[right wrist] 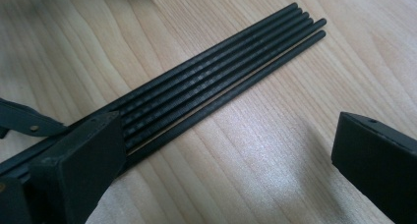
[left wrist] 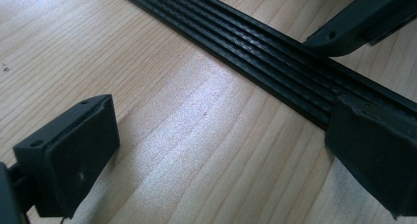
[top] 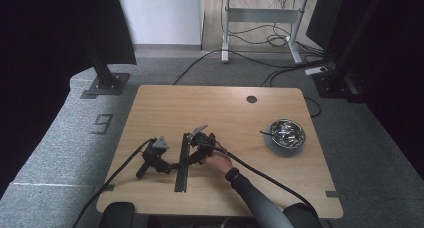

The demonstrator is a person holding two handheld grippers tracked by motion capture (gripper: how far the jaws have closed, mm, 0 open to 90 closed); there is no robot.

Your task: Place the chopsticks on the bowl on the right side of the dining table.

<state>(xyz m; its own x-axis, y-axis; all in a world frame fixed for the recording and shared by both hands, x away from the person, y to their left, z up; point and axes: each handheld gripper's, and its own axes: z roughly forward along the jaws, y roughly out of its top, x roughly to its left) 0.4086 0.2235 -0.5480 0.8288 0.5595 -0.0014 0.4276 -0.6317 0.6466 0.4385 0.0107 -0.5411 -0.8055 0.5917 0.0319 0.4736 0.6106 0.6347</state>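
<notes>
The wooden worktop is the biggest thing here, with a small round hole near its far edge. Towards the right edge sits a shiny metal bowl with something crumpled and silvery inside; what it is cannot be made out.

Near the front edge, left of the middle, lies a bundle of thin black rods, side by side and flat on the wood, running from the front edge towards the far one. In the right gripper view the rods end a little unevenly, with one lying slightly apart from the rest.

The left tongs rest on the worktop just left of the bundle, jaws spread wide, one jaw lying over the rods. The right tongs come at the bundle from the right, held in the person's right hand, jaws likewise wide apart and gripping nothing.
</notes>
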